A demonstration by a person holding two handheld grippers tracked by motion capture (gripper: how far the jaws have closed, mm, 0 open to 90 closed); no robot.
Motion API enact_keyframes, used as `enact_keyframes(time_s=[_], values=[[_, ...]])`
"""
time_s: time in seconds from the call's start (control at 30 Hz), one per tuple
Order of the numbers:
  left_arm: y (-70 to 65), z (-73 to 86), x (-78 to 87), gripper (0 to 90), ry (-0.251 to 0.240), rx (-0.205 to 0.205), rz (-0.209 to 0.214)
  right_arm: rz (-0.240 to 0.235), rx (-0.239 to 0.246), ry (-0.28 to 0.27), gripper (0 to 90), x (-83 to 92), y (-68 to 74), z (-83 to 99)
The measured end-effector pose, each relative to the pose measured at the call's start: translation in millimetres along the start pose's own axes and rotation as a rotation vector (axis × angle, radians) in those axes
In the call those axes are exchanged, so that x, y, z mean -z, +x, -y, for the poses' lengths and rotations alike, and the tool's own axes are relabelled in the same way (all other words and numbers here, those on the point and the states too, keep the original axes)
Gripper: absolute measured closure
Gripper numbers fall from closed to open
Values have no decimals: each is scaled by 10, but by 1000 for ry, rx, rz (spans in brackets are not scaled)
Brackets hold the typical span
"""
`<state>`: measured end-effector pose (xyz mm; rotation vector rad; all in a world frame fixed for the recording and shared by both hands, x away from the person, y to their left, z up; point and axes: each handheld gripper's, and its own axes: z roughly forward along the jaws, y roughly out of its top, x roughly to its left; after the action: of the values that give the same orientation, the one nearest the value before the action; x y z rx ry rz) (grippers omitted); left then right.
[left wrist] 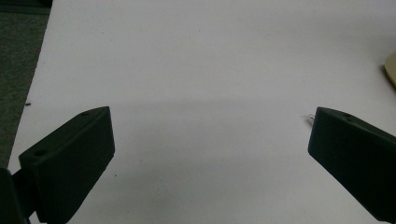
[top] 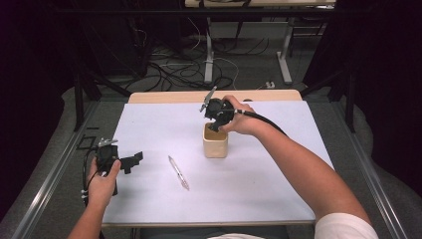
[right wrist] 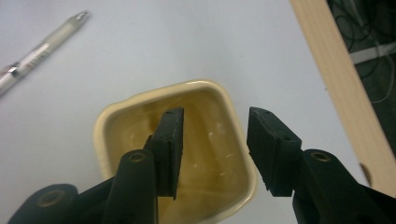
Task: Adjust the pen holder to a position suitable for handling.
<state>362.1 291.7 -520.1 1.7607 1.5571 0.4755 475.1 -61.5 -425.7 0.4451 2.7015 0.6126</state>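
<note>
Standing upright near the middle of the white sheet [top: 259, 174], the cream cup [top: 215, 144] is square-mouthed with rounded corners; the right gripper view shows only a bare, glossy inside. Right gripper [top: 217, 121] hangs directly over the cup's mouth, jaws pointing down and parted, one above the opening, the other over the rim; nothing between them and no pad touching the cup. A pen [top: 178, 172] lies flat on the sheet, left of the cup and nearer the person, apart from it. Left gripper [top: 133, 162] is well left of the cup, near the sheet's left edge, jaws spread wide over bare sheet, gripping nothing. Beyond the cup runs the table's wooden far edge [top: 169, 96]. Open sheet lies right of the cup and between pen and left gripper.
</note>
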Motion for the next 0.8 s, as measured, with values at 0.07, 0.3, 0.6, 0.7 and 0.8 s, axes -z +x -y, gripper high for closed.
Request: enact_keyframes(time_s=[0.07, 0.3, 0.6, 0.7, 0.8], values=[[-2, -3, 4, 5, 3, -1, 2, -2, -24, 8, 557, 29, 23, 3], [-2, -5, 8, 4, 6, -6, 3, -15, -108, -13, 457, 118, 152, 14], [-4, -1, 3, 5, -2, 4, 2, 48, -223, -35, 196, 162, 270, -1], [-4, -6, 12, 5, -6, 3, 0, 49, -286, -63, 145, 154, 292, 2], [-2, -1, 11, 5, -4, 3, -1, 37, -348, -76, 106, 136, 319, 4]])
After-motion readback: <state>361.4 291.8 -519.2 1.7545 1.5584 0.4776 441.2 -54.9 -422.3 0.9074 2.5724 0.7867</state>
